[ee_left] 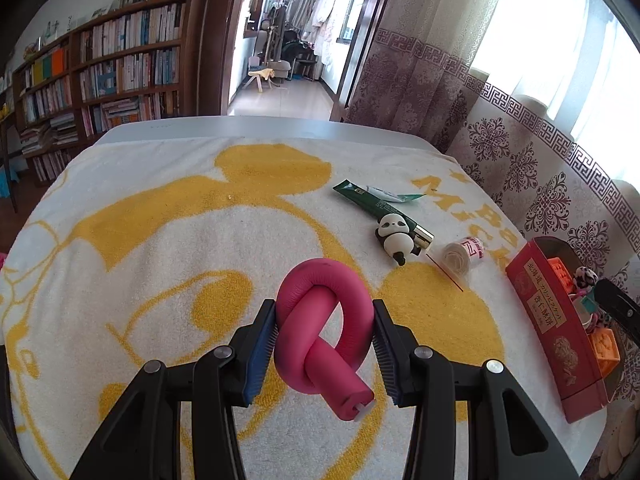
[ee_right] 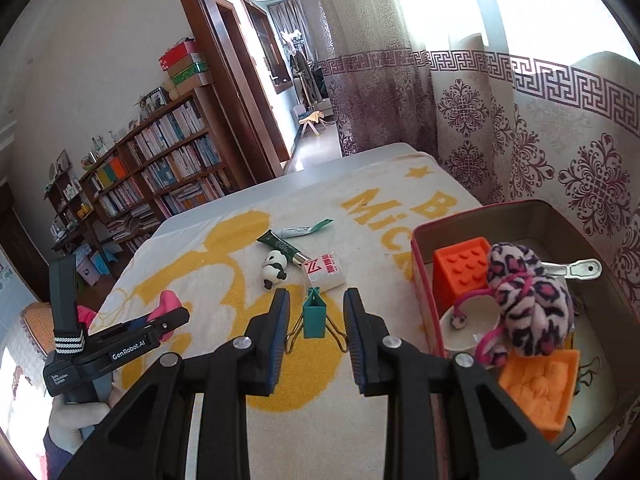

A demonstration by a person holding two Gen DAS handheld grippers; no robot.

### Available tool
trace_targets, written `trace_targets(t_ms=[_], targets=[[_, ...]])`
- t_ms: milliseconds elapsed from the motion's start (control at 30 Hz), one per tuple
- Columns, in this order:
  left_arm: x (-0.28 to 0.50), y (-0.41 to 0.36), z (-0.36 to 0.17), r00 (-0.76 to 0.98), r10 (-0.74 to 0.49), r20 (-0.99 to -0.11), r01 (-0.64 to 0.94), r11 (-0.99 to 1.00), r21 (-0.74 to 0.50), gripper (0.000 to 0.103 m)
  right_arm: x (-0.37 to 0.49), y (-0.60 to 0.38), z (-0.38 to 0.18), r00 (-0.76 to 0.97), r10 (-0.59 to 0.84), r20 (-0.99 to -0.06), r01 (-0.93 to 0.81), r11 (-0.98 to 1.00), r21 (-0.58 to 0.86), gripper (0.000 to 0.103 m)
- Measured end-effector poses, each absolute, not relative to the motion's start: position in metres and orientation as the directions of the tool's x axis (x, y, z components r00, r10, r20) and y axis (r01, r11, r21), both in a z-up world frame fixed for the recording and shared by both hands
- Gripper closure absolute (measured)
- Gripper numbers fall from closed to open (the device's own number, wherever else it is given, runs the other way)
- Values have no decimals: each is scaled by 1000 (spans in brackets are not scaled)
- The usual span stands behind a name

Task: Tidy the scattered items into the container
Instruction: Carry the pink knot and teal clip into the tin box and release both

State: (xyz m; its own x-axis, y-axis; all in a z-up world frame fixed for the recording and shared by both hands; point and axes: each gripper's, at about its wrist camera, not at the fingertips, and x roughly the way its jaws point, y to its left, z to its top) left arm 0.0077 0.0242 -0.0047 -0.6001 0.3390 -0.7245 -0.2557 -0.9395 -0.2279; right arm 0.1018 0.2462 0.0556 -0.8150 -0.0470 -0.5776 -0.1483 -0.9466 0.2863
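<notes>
Gripping a knotted pink foam roller (ee_left: 320, 332), the left gripper (ee_left: 325, 344) has both pads pressed on the sides of the knot, which bulges a little between them. The roller hangs above the towel (ee_left: 140, 208) near its front edge. It looks light and springy, so a hold across the thick knot suits it; the loose end would flop. Toward the towel's far right corner lie a green tube (ee_left: 372, 204), a panda (ee_left: 396, 236) touching it, and a white packet (ee_left: 466, 254) just beside. The red box (ee_left: 548, 320) sits at the right edge, already part filled.

From the right wrist, the right gripper (ee_right: 316, 340) holds a teal clip (ee_right: 314, 314) by its wire arms, which reach toward the pads; the body sits in the gap with space either side. Whether the pads truly pinch those wires is hard to tell here, though the clip appears lifted off the towel. It is small, stiff and slippery on its wires, so it could twist out. The box (ee_right: 424, 280) stands just right of the gripper, holding orange blocks (ee_right: 460, 264), a spotted plush (ee_right: 528, 300) and a cup (ee_right: 472, 328). The left gripper (ee_right: 160, 320) shows at the left with pink foam in it.
</notes>
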Motion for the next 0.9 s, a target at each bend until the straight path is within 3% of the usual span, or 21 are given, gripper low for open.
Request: trace_targets(t_ms=[400,700,867,900], targets=[[57,136,31,-543,483,-687,-476,-851,-222,55,180,359,68,-831,167,-531,-384,-863,329,73],[92,218,59,-469,580,-666,-634,-746,-203,55,191,398,50,-804,168,-570,-415,-846,335,72],[105,258,66,-427,611,-667,-695,-693,-191,55,189,406,44,-793,146,-592,-414,-841,348,66],[107,263,66,-420,615,-667,-704,-685,-188,55,191,409,43,-794,145,-590,-417,-837,356,58]])
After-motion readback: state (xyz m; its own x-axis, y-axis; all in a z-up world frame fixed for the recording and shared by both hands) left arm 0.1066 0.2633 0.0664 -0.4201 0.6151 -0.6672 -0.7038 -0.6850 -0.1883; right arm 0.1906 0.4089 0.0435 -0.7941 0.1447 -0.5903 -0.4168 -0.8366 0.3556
